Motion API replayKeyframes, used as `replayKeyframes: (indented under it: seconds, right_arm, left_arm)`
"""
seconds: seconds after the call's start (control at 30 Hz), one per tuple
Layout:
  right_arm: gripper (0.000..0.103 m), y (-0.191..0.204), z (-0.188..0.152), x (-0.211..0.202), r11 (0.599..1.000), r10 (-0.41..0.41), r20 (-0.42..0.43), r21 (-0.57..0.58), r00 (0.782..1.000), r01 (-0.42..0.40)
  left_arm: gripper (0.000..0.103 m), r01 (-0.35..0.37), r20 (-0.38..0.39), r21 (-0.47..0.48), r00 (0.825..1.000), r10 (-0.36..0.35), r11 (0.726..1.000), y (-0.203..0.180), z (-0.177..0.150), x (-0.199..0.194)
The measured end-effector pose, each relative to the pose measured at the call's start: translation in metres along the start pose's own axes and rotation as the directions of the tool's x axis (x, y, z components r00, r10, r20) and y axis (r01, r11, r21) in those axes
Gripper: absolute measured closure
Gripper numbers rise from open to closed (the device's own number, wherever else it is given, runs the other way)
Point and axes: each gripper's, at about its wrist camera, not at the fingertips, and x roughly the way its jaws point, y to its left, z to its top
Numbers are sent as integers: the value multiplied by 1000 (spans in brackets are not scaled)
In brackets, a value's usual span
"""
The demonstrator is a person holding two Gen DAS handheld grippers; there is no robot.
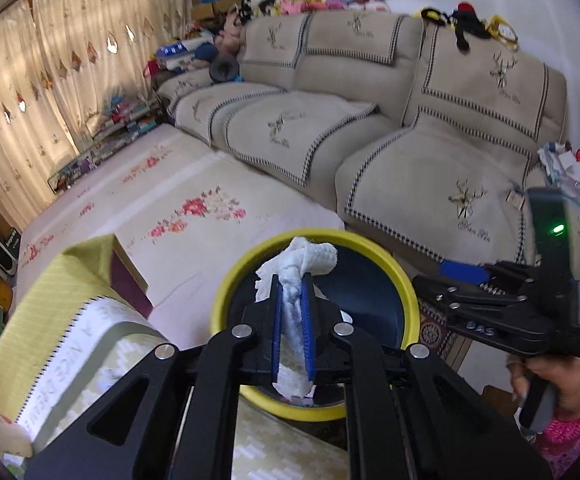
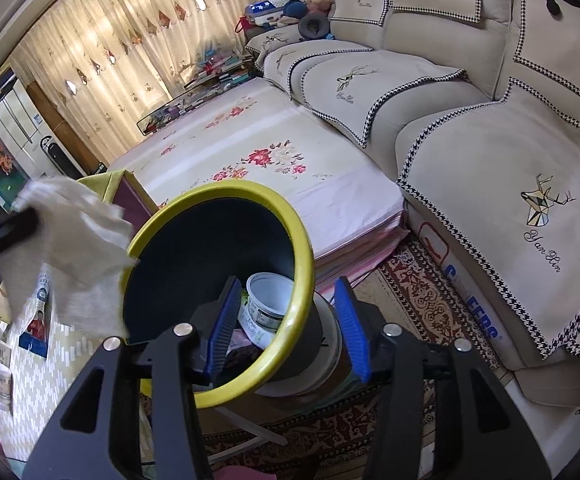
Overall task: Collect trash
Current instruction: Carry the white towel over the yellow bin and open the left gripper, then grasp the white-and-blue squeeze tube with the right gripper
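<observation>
Left gripper pinching crumpled tissue narrow between jaws, poised over yellow-rimmed bin for drop. Right gripper wide, jaws straddling near rim, likely steadying.

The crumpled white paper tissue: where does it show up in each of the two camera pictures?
Left wrist view: the crumpled white paper tissue sits low in the centre, pinched between the left gripper's blue fingers, above the bin's mouth.
Right wrist view: the tissue hangs at the left edge, beside the bin's rim, held by the dark left gripper.
Shared landmark: the yellow-rimmed round trash bin.
</observation>
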Motion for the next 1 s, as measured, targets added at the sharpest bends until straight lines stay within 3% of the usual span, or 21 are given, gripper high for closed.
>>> replayKeyframes:
  seconds: [0.07,0.2,0.27,0.43,0.7,0.83,1.0]
  right_arm:
    - [56,-2,0,1,1000,0,-3,1,1000,0]
    - [56,-3,0,3,1000,2,-7,4,1000,-2]
    - [56,-3,0,3,1000,2,-8,3,1000,-2]
    - [55,-2,-1,3,1000,0,-11,1,1000,0]
    - [55,14,-6,7,1000,3,-30,-27,1000,-4]
    - [54,32,-7,6,998,14,-33,-63,999,-16]
    - [51,70,-9,1,990,41,-32,-134,999,-45]
  left_arm:
    - [86,-4,-23,1,1000,4,1000,-3,-4,14]
    - [54,-25,-51,7,998,26,1000,-6,-12,31]
    - [44,-33,-56,4,998,33,999,-3,-15,32]
    - [39,-41,-41,-22,998,40,999,12,-22,17]
    - [14,-76,72,-70,994,81,995,37,-48,-62]
    - [5,-83,148,-137,984,103,987,52,-77,-117]
    - [5,-119,187,-264,967,172,957,83,-125,-171]
